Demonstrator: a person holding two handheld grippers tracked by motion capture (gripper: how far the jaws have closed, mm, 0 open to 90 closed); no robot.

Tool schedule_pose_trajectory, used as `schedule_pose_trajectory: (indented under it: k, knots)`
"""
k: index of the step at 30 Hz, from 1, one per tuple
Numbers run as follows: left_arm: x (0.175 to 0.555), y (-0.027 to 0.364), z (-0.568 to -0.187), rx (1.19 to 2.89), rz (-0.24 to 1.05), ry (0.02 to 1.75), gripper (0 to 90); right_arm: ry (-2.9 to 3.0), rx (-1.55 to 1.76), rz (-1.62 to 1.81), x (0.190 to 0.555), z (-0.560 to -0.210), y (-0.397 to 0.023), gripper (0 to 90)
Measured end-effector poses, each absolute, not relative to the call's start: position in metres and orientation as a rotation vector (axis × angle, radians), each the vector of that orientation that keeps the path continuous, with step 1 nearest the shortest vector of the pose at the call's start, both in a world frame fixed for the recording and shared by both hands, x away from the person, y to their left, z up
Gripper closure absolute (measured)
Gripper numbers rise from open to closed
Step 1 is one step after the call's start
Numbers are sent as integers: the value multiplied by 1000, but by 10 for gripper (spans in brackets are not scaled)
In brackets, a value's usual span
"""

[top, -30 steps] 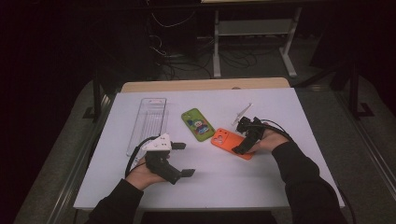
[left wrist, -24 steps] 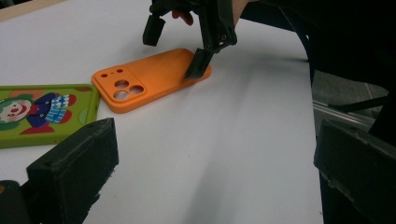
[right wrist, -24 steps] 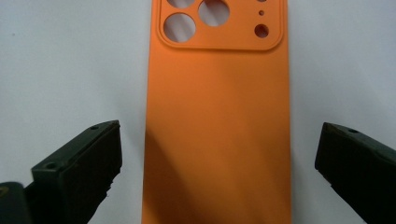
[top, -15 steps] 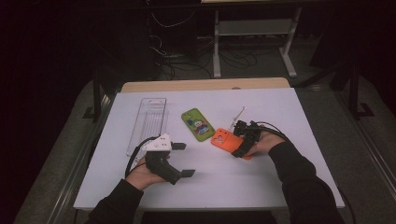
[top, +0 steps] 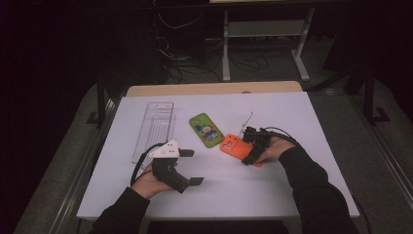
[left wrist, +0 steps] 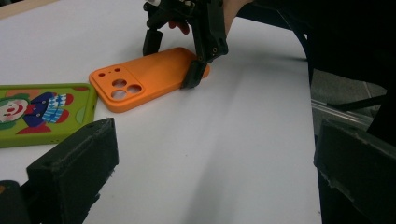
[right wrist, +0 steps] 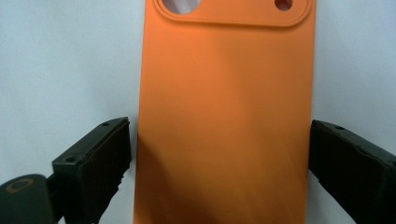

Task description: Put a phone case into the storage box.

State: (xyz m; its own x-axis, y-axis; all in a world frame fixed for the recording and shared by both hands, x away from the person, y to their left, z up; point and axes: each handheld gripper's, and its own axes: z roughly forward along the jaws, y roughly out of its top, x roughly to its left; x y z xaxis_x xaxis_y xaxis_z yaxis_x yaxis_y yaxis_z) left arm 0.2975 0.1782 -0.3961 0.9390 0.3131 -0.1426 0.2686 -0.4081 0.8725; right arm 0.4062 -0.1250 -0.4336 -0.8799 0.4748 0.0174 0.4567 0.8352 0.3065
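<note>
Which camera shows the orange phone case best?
The left gripper view: the whole orange case lies in sight, camera cutouts included. The right gripper view shows its back close up, ends cropped. The high view shows it small, partly under the right gripper.

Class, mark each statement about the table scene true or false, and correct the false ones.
1. The right hand-held gripper has its jaws on either side of the orange case. True.
2. The orange case lies with its camera holes facing up. True.
3. The green case is held by the left hand-held gripper. False: it lies on the table, untouched.
4. The clear tray lies right of the orange case. False: it lies to the left.
</note>
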Motion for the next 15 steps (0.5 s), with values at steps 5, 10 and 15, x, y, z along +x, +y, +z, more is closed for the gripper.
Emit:
schedule_pose_trajectory:
  k: [5, 10, 15]
  knots:
    - [297, 178, -396, 2016, 52, 415, 0, 2977, 730, 428, 408, -433, -122, 69]
    - [297, 178, -396, 2017, 52, 415, 0, 2992, 713, 383, 411, -431, -121, 123]
    - [297, 178, -396, 2018, 53, 413, 0, 2999, 712, 375, 413, -429, -121, 141]
